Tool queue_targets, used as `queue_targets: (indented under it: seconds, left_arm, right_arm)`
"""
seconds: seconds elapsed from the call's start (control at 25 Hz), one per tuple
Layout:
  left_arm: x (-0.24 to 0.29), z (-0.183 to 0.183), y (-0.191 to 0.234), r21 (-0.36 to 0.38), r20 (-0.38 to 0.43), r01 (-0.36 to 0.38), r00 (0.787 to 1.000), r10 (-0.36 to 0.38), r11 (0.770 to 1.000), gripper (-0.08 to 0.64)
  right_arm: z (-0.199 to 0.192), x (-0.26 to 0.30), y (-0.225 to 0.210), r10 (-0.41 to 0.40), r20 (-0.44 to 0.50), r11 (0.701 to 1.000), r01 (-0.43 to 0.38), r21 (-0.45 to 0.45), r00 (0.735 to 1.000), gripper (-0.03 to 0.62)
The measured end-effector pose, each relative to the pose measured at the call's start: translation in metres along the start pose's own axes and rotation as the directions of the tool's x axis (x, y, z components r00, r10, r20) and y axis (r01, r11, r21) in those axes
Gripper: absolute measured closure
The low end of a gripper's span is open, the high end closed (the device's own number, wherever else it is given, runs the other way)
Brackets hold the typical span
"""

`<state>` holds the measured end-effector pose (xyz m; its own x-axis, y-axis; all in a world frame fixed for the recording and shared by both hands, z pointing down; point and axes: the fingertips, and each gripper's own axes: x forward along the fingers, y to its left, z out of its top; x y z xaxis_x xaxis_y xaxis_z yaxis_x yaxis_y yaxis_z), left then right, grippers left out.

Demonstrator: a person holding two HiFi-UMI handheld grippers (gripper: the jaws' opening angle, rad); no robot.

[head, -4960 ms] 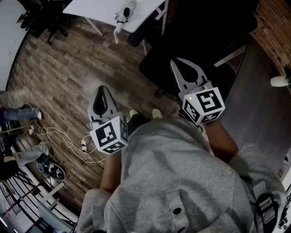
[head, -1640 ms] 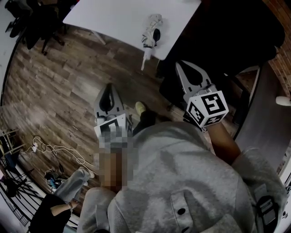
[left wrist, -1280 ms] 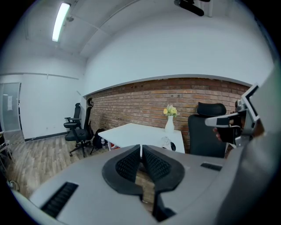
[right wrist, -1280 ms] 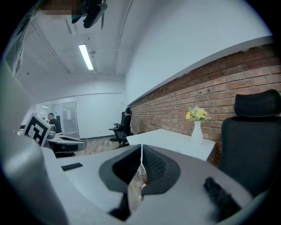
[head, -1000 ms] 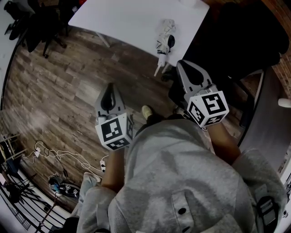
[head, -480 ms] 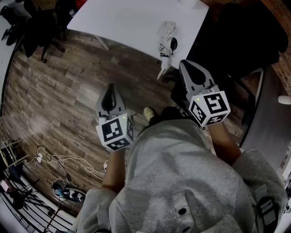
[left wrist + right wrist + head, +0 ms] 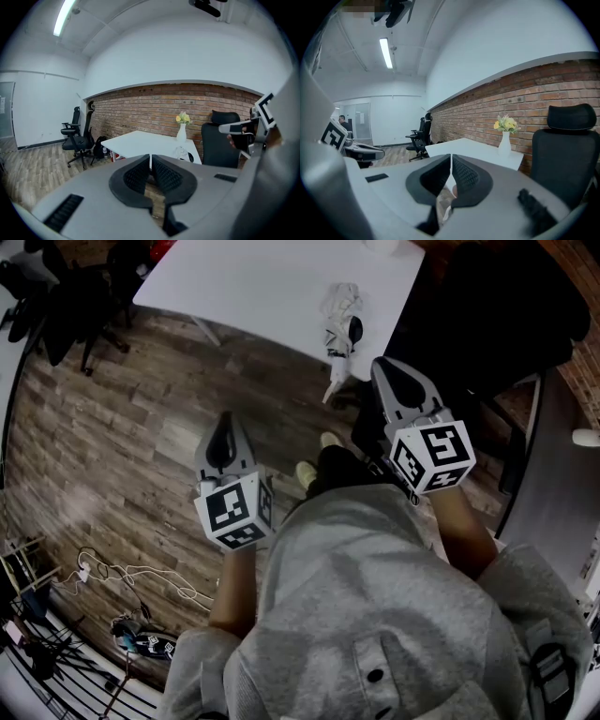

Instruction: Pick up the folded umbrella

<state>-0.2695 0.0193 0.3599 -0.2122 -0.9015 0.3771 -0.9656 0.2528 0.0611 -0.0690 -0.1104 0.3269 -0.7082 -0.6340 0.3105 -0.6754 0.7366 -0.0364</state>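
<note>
You hold both tools low in front of your body and aimed toward the white table (image 7: 262,277), which reads as an approach posture, not a reach. The left gripper (image 7: 222,420) is over the wood floor, well short of the table. Its jaws are pressed together with nothing between them, as the left gripper view (image 7: 150,157) shows. The right gripper (image 7: 384,364) is farther forward, near the table's near corner. It too is closed tight and empty, its ribbed pads meeting in the right gripper view (image 7: 451,157).

The folded umbrella (image 7: 339,322) lies on the table close to that corner. Its pale canopy is bunched up, and the handle end pokes past the table's near edge toward you. That overhang is probably why it suits a pick from this side, since a jaw can get under and over the shaft without scraping the tabletop. The right gripper is nearer to it but not touching, so you would need to open those jaws before closing in.

A black office chair (image 7: 506,306) is just beside the table on your right and crowds that gripper's path.

The only container in view is a white vase (image 7: 182,133) at the far end of the table. It holds yellow flowers (image 7: 182,118) and is well apart from the umbrella.
</note>
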Motion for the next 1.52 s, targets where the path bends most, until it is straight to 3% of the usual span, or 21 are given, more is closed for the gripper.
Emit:
queue_targets:
  seconds: [0.48, 0.64, 0.84, 1.52]
  left_arm:
    - [0.007, 0.001, -0.005, 0.003, 0.01, 0.007, 1.0, -0.007, 1.0, 0.535]
    - [0.013, 0.004, -0.007, 0.007, 0.003, 0.016, 1.0, -0.016, 1.0, 0.535]
    - [0.023, 0.006, -0.007, 0.012, -0.013, 0.023, 1.0, -0.023, 1.0, 0.535]
    - [0.071, 0.01, -0.024, 0.018, -0.039, 0.029, 0.999, -0.029, 0.999, 0.535]
  right_arm:
    - [-0.023, 0.015, -0.012, -0.012, -0.086, 1.0, 0.011, -0.012, 0.996, 0.557]
    - [-0.032, 0.025, -0.016, -0.01, -0.133, 1.0, 0.011, 0.003, 0.991, 0.458]
    - [-0.04, 0.036, -0.02, -0.015, -0.168, 1.0, 0.019, 0.018, 0.986, 0.424]
    - [-0.072, 0.075, -0.045, -0.011, -0.253, 0.995, 0.035, 0.089, 0.967, 0.41]
